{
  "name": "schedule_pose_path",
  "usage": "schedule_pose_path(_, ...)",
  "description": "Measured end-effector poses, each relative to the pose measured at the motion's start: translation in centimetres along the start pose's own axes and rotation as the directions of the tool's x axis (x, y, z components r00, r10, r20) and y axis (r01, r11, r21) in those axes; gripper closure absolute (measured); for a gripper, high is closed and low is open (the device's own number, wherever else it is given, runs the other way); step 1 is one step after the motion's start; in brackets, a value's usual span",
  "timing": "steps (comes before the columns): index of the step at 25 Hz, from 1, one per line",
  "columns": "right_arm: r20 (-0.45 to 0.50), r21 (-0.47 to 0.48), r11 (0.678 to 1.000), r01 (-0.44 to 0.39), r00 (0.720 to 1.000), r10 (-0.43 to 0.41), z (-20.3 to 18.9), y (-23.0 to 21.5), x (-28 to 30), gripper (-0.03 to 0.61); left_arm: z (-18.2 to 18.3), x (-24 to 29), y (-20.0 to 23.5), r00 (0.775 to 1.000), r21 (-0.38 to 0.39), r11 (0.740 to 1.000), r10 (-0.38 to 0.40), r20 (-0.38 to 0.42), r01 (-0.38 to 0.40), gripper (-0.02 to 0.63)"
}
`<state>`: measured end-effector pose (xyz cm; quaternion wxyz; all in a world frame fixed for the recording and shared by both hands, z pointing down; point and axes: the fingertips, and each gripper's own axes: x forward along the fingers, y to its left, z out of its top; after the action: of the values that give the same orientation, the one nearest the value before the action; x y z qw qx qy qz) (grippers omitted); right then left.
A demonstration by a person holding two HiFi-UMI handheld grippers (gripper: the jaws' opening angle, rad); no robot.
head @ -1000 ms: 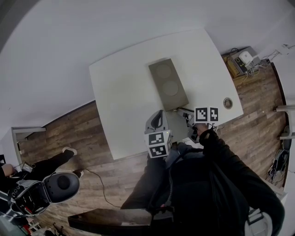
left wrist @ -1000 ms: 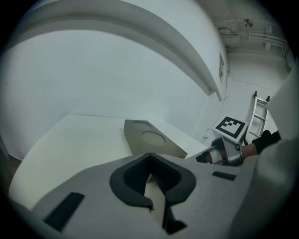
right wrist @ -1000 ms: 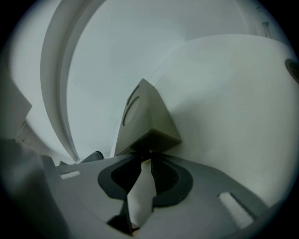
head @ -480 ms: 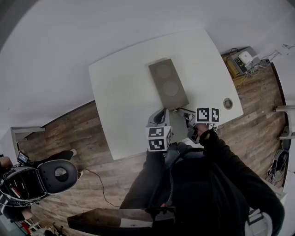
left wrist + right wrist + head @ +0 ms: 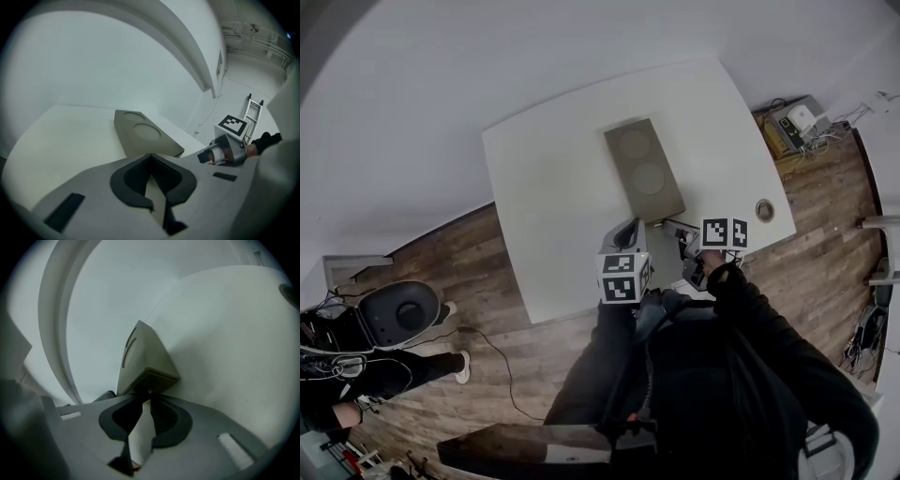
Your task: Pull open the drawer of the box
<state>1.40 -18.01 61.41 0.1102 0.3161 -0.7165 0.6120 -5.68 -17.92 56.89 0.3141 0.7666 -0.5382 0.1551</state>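
- At far left of the head view, a second person (image 5: 389, 373) is seen standing on the wooden floor (image 5: 487, 272), with a rounded grey device (image 5: 398, 317) held beside them.
- Right of this, a white table (image 5: 553, 187) is shown, and the box (image 5: 645, 170) lies on it towards its middle. The box is a long grey-olive block with two round recesses in its top and one short end turned towards the wearer.
- The left gripper (image 5: 628, 230) is held just short of that near end, its marker cube (image 5: 623, 277) behind it. In the left gripper view its fingertips are seen closed together on nothing (image 5: 150, 157), with the box (image 5: 140, 133) just beyond them.
- The right gripper (image 5: 675, 228) is set against the box's near end, its marker cube (image 5: 722, 232) trailing to the right.
- In the right gripper view the jaws have just been closing. The tips (image 5: 146, 394) are left a narrow slit apart at the lower edge of the box's end face (image 5: 157, 378), which sits flush with the body. Whether a pull is pinched between them cannot be told.
- Further right, a small round fitting (image 5: 764, 209) is set in the tabletop.
- At far right, cabled equipment (image 5: 792, 122) lies on the floor.
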Motion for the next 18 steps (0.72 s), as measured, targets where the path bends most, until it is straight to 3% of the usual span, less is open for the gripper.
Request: schedule_pose_path(18,0.001,-0.021,1.0,-0.002,1.0,0.002,-0.45,0.11,-0.4,0.525,-0.05,-0.14,0.0,0.999,-0.02,0.999,-0.046,-0.017,0.046,0.612)
